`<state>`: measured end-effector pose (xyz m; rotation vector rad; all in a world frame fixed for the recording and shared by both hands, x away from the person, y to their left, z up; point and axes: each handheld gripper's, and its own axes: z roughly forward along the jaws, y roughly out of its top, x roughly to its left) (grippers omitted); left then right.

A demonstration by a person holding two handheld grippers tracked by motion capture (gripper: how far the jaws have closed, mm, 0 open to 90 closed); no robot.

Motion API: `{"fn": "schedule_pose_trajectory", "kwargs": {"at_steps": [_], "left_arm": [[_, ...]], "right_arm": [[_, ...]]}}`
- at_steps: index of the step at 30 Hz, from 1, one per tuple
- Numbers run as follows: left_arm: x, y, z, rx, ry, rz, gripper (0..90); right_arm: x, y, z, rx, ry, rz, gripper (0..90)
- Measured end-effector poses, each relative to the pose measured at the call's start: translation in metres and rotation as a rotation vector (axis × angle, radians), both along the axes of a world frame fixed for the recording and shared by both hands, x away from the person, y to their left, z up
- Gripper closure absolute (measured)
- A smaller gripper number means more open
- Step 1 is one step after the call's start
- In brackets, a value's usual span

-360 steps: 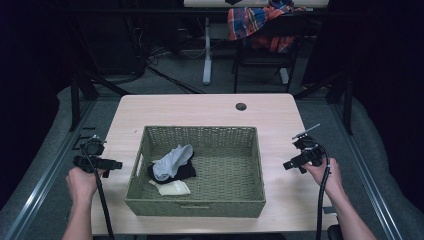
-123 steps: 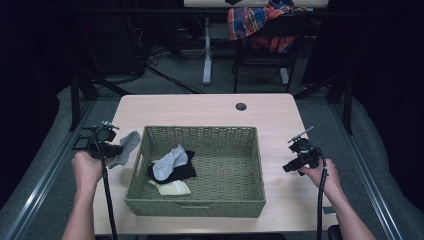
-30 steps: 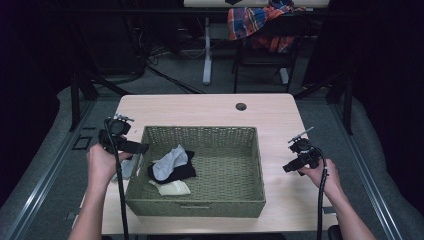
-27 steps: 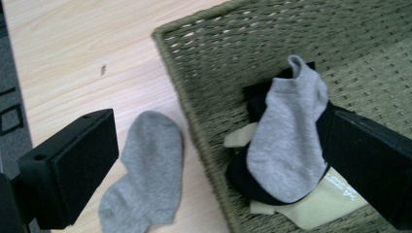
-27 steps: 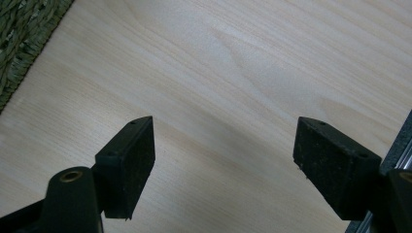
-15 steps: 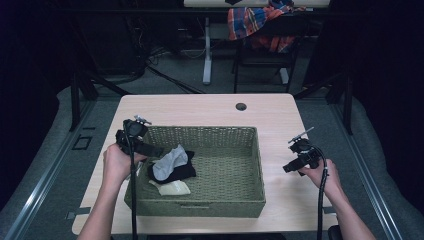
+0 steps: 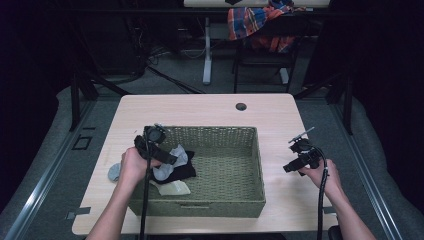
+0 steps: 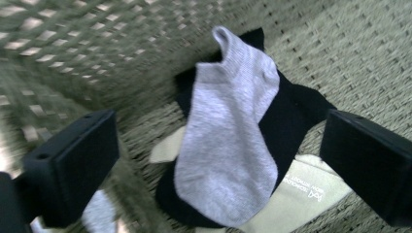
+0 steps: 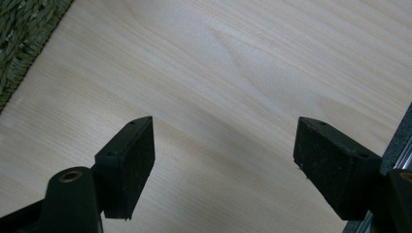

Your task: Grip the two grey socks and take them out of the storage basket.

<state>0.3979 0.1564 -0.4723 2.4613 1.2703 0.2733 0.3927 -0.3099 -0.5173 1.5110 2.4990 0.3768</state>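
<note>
The left gripper [image 8: 218, 160] hangs with its black jaws spread wide and nothing between them, poised over the left end of a woven basket [image 7: 235, 175]; half a second earlier it was above the basket's left rim, and it has since moved right and in over the socks. Framed between those jaws, a light grey ankle sock [image 8: 228, 141] of fine ribbed knit lies on top of a black sock [image 8: 291, 116], which in turn overlaps a cream sock [image 8: 301, 189] with small printed lettering. All three rest on the basket's olive, tightly plaited floor. Outside the basket, just left of its wall, another grey sock [image 7: 114, 171] lies crumpled on the pale wood-grain table [image 7: 200, 107], where twelve seconds ago there was none. The right gripper [image 9: 223, 165] is also wide open and empty over bare tabletop right of the basket, roughly where it was before. A small dark round grommet [image 7: 241, 106] sits near the table's far edge.
</note>
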Motion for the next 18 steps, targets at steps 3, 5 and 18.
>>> {"fn": "schedule_pose_trajectory", "kwargs": {"at_steps": [3,5,18], "left_arm": [[0.001,-0.007,-0.007,0.010,0.035,-0.022,19.8],[0.001,-0.010,-0.011,0.012,0.051,-0.036,27.6],[0.006,-0.017,-0.033,0.087,0.118,-0.055,62.5]], "right_arm": [[-0.001,0.000,0.001,-0.002,-0.009,-0.005,22.8],[0.000,0.000,0.001,-0.003,0.001,0.003,22.7],[0.000,0.001,0.000,0.002,-0.006,-0.001,22.6]]}}
